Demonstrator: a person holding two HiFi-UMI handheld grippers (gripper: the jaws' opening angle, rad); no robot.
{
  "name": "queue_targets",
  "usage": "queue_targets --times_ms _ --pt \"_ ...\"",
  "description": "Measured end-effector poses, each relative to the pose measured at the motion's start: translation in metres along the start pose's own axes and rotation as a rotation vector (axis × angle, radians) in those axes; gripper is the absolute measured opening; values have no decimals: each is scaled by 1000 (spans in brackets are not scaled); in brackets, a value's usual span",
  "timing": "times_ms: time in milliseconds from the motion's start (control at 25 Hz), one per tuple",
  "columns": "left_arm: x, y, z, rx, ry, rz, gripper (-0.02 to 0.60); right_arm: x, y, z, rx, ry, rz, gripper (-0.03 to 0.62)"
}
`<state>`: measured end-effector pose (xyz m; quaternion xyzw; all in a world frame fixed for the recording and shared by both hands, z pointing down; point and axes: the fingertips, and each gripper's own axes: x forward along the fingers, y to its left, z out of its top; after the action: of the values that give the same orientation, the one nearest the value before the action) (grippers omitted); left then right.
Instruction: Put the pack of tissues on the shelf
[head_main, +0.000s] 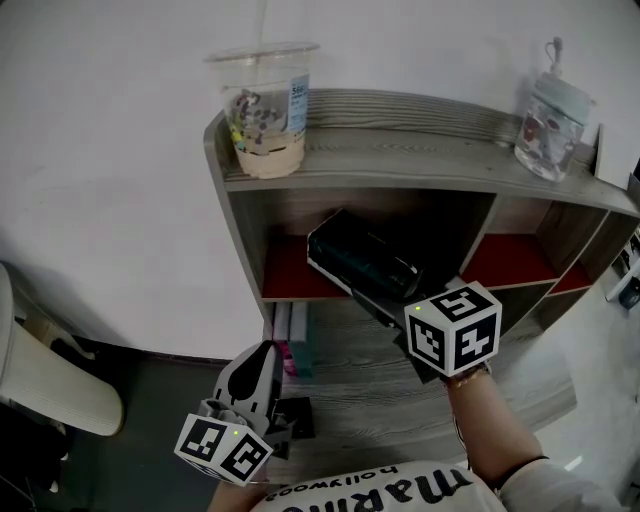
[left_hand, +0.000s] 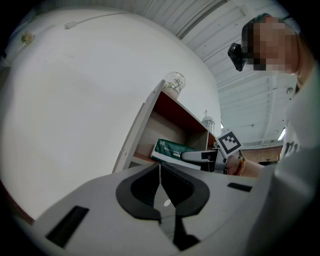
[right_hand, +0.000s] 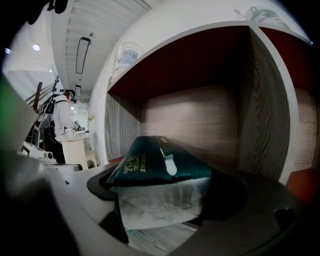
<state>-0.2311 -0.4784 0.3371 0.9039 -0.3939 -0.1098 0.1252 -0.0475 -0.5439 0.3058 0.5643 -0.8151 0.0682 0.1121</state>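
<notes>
My right gripper (head_main: 378, 288) is shut on the dark green pack of tissues (head_main: 358, 256) and holds it at the mouth of the shelf's (head_main: 380, 160) left compartment, tilted. In the right gripper view the pack (right_hand: 160, 167) fills the gap between the jaws, with the compartment's wooden back wall just ahead. My left gripper (head_main: 266, 352) hangs low and to the left, in front of the shelf, shut with nothing in it. In the left gripper view its jaws (left_hand: 160, 169) touch, and the pack (left_hand: 174, 148) shows beyond them.
A plastic cup (head_main: 266, 110) stands on the shelf top at the left, a glass bottle (head_main: 548, 125) at the right. A divider (head_main: 478, 238) bounds the compartment on the right. Thin items (head_main: 292, 335) stand under the shelf. A white chair (head_main: 40, 375) sits at far left.
</notes>
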Motion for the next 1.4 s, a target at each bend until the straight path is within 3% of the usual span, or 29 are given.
queue_targets --times_ms 1400 --pt "-16 8 3 -3 -11 23 23 16 2 3 -7 25 -23 472"
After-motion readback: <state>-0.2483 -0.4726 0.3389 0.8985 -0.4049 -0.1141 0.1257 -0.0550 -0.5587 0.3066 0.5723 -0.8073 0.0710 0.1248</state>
